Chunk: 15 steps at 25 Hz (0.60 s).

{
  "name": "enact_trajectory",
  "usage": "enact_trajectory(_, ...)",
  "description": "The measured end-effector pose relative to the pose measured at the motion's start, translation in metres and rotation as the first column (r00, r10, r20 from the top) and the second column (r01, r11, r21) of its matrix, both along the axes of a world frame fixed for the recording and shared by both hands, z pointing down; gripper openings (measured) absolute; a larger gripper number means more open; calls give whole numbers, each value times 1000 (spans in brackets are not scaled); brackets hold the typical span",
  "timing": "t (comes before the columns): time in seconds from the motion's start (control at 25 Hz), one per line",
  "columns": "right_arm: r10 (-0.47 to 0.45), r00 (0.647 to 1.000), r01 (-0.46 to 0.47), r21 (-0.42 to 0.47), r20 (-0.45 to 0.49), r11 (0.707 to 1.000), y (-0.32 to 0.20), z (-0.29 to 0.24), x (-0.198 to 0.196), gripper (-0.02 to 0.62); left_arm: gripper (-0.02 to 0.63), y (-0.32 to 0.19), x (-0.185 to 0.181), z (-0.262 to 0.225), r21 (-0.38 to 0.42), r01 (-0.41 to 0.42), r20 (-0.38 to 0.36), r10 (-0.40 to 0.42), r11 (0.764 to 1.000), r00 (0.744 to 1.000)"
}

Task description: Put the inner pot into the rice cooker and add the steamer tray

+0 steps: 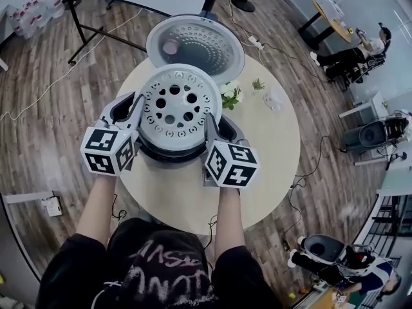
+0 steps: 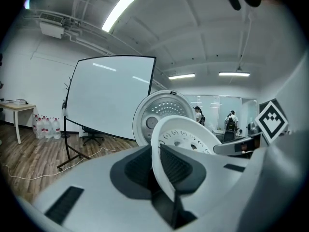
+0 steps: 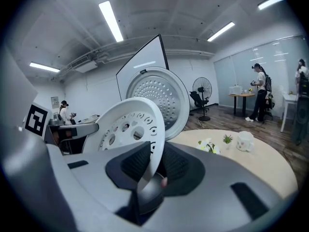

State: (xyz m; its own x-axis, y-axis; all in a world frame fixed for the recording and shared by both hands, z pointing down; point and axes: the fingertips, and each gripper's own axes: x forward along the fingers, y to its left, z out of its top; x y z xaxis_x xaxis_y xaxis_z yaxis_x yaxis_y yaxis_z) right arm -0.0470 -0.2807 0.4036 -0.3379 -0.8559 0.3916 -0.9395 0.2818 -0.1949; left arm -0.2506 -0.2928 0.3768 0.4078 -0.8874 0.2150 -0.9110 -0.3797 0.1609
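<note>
Two grippers, head view: left gripper [image 1: 138,111] and right gripper [image 1: 212,127] pinched opposite rims of the steamer tray [image 1: 172,105], between them over the rice cooker [image 1: 154,153]; open lid [image 1: 196,44] beyond the fingertips.
Left gripper view: fingers [image 2: 137,166] barely parted, pressed on the steamer tray rim.
Right gripper view: fingers [image 3: 135,163] clamped the rim; mug [image 3: 245,140] ahead, rightward.

Head view overhead; gripper views close, sharing tray [image 1: 172,103].
</note>
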Motion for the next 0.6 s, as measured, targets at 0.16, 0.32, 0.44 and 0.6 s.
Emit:
enact_trajectory(0.16, 1, 1000, -1, -37, -22, 999, -6, 14, 3, 83, 67, -5, 3, 16, -39, -3, 4, 4, 999, 1000)
enact_trajectory(0.32, -13, 999, 10, -78, -44, 997, -6, 33, 2, 87, 69, -6, 2, 36, -84, -2, 9, 2, 996, 1000)
enact_trajectory(0.44, -22, 998, 16, -99, -55, 995, -6, 45, 1, 91, 69, -6, 1, 49, -113, 0, 16, 2, 994, 1000)
enact_trajectory(0.6, -22, 998, 15, -117, -66, 993, -4, 55, 3, 94, 69, -4, 4, 59, -143, -4, 25, 8, 990, 1000)
